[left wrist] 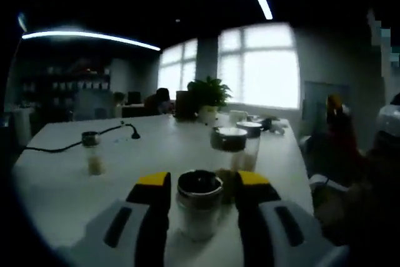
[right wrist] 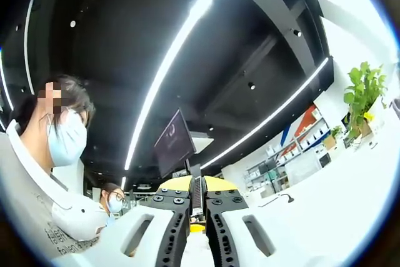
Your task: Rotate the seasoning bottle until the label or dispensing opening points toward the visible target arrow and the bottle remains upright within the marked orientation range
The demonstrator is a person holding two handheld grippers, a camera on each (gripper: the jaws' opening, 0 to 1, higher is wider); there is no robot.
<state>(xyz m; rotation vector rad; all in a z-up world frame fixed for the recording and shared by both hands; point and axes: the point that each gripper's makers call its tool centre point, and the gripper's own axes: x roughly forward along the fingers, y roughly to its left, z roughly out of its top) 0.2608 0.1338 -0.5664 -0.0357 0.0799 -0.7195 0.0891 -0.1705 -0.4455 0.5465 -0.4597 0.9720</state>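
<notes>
while left claw (left wrist: 199,193) flanks bottle (left wrist: 199,206), right claw (right wrist: 197,207) points ceilingward.

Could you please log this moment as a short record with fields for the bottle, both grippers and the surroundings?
target: clear glass seasoning bottle with dark metal cap, upright on the white table
left gripper: open, jaws either side of the bottle; contact unclear
right gripper: shut, raised, pointing toward the ceiling
other items: small clear shaker; two more capped jars; potted green plant

Upright dark-capped seasoning bottle (left wrist: 199,207) on white table (left wrist: 62,186), between tongs
</notes>
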